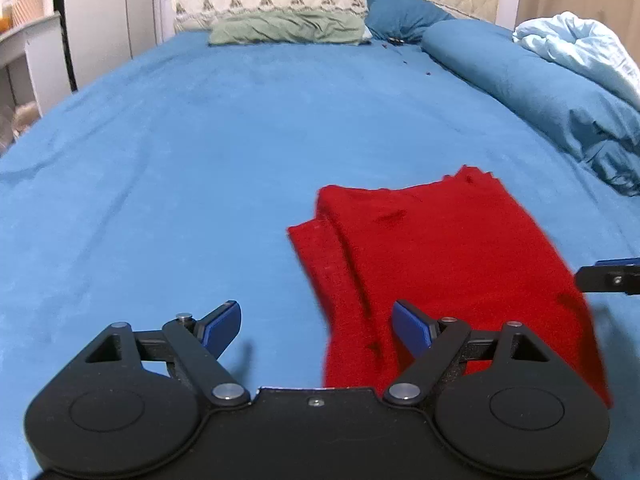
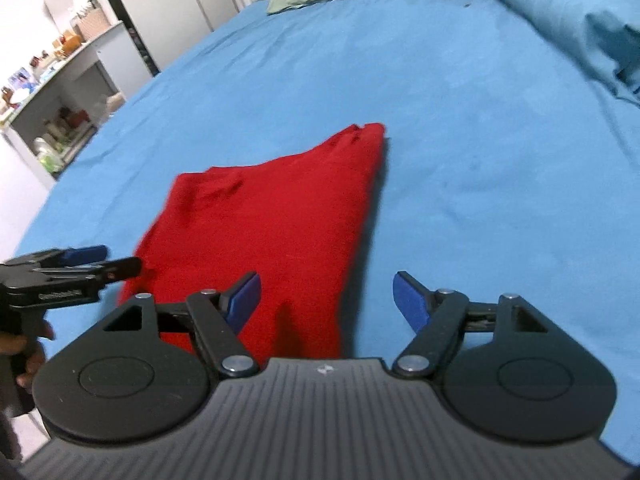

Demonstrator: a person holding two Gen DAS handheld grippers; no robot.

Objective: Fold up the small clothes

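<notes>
Both grippers, L (image 1: 316, 332) & R (image 2: 326, 300), have jaws apart, holding nothing. Red cloth (image 2: 272, 220) lies just ahead on the blue bed (image 1: 180, 168), already folded w/ layers showing. It looks soft, light & floppy, so grab a near corner, all layers together. Far back: green pillow (image 1: 288, 28).

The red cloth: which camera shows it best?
The right wrist view: the red cloth lies central, both side edges visible. In the left wrist view it sits to the right, its near end hidden behind the left gripper.
</notes>
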